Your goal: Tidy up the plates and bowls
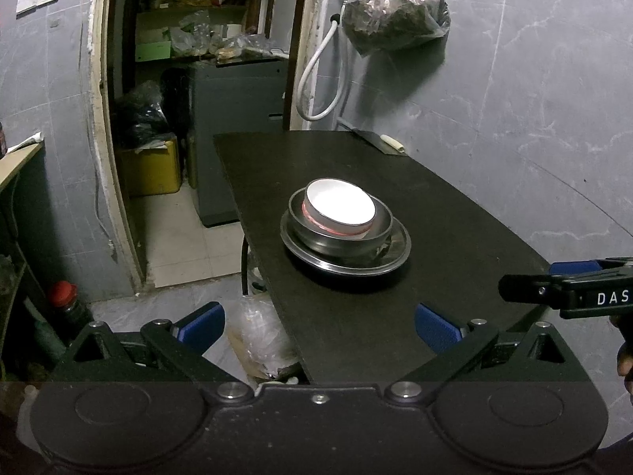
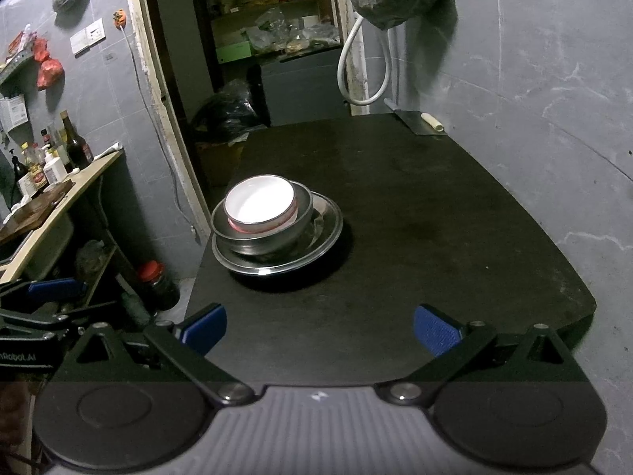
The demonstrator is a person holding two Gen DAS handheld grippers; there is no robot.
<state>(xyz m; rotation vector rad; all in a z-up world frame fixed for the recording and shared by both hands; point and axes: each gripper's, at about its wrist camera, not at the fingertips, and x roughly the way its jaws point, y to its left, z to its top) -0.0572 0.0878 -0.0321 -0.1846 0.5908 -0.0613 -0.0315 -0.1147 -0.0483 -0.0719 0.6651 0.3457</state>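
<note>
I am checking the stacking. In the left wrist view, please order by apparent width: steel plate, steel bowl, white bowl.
1. steel plate, widest
2. steel bowl
3. white bowl, narrowest, nested on top

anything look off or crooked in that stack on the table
Slightly. The white bowl sits tilted and off-centre inside the steel bowl, and both sit toward one side of the steel plate. Nothing spilled or damaged.

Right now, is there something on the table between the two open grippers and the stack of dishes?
Nothing visible. The black table is bare between the left gripper, the right gripper and the stack: white bowl in steel bowl on steel plate.
</note>
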